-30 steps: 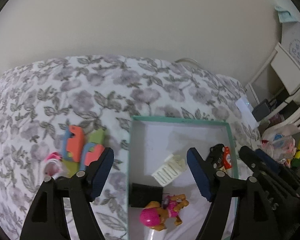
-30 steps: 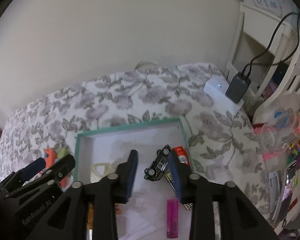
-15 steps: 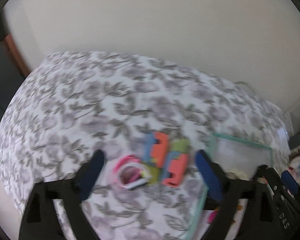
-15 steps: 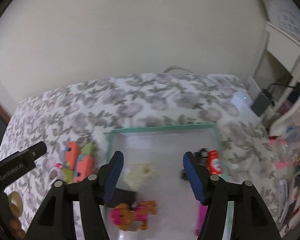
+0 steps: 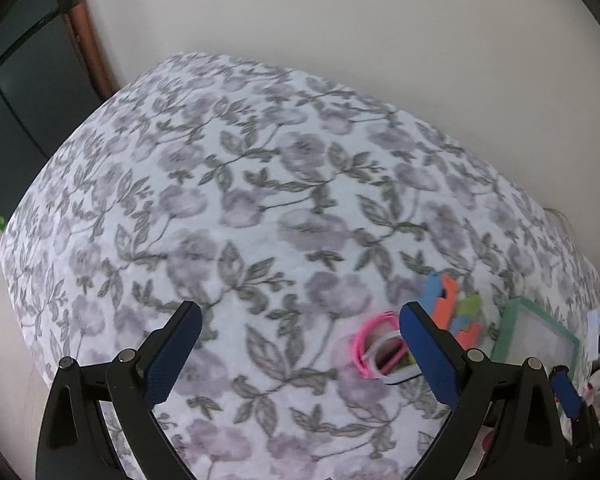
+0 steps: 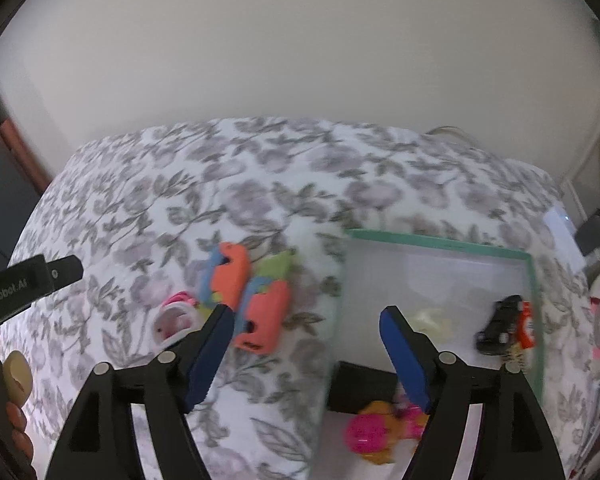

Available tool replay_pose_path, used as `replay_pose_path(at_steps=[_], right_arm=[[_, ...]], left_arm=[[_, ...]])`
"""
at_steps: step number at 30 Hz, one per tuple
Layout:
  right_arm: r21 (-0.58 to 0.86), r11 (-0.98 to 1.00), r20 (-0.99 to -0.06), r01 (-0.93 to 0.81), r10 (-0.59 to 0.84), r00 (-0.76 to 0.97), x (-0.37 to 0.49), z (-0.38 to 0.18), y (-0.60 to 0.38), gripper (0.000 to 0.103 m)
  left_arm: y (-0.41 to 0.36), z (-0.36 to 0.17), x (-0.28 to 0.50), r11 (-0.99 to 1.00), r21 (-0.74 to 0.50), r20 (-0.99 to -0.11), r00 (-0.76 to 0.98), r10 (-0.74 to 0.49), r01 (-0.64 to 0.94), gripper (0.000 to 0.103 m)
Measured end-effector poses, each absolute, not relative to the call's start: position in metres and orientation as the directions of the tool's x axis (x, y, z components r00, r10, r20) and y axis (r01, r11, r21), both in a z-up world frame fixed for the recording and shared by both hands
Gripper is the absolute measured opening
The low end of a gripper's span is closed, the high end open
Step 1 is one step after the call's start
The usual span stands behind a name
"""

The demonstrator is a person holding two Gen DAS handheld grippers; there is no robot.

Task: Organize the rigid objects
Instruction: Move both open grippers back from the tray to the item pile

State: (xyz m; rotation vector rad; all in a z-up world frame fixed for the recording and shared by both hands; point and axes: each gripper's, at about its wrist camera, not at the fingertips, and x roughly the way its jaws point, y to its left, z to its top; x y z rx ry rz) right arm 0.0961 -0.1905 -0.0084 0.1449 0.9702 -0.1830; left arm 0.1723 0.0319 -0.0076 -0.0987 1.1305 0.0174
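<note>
While I've got both grippers over the floral bedspread (image 6: 148, 216), here's the layout relative to the teal-rimmed box (image 6: 440, 242). My left gripper (image 5: 300, 354) is spread wide with nothing in it; the pink-and-white ring toy (image 6: 174, 318) sits well left of the box. The orange and green foam puzzle pieces (image 6: 252, 300) lie just beside the box's left wall. My right gripper (image 6: 306, 354) has empty jaws, opening as I type. I'd guess the foam's light and a bit squishy, so pinch across the flat orange slab.
</note>
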Motion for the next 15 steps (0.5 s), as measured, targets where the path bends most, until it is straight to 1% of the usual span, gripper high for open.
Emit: replay_pose_path(at_steps=[4,5,6,8,11,15], right_arm=[[0.060,0.981,-0.838,0.184,-0.051,0.543,0.103,-0.017,-0.173,0.082],[0.061,0.982,-0.840,0.177,-0.045,0.540,0.104,-0.019,-0.170,0.085],[0.058,0.984,-0.843,0.170,-0.043,0.536,0.105,-0.022,-0.167,0.090],[0.047,0.985,-0.846,0.164,-0.048,0.531,0.107,-0.025,-0.164,0.093],[0.041,0.984,-0.850,0.171,-0.055,0.524,0.108,-0.030,-0.164,0.093],[0.069,0.980,-0.857,0.187,-0.038,0.515,0.110,-0.036,-0.167,0.093]], left_arm=[[0.052,-0.014,0.175,0.992,-0.075,-0.911,0.411,-0.028,-0.098,0.099],[0.057,-0.016,0.176,0.991,-0.078,-0.913,0.407,-0.026,-0.112,0.099],[0.062,-0.018,0.177,0.988,-0.085,-0.914,0.404,-0.027,-0.126,0.100],[0.067,-0.021,0.178,0.985,-0.096,-0.917,0.398,-0.031,-0.145,0.100],[0.069,-0.028,0.180,0.982,-0.113,-0.924,0.379,-0.047,-0.153,0.101],[0.059,-0.038,0.181,0.985,-0.120,-0.934,0.351,-0.070,-0.122,0.101]])
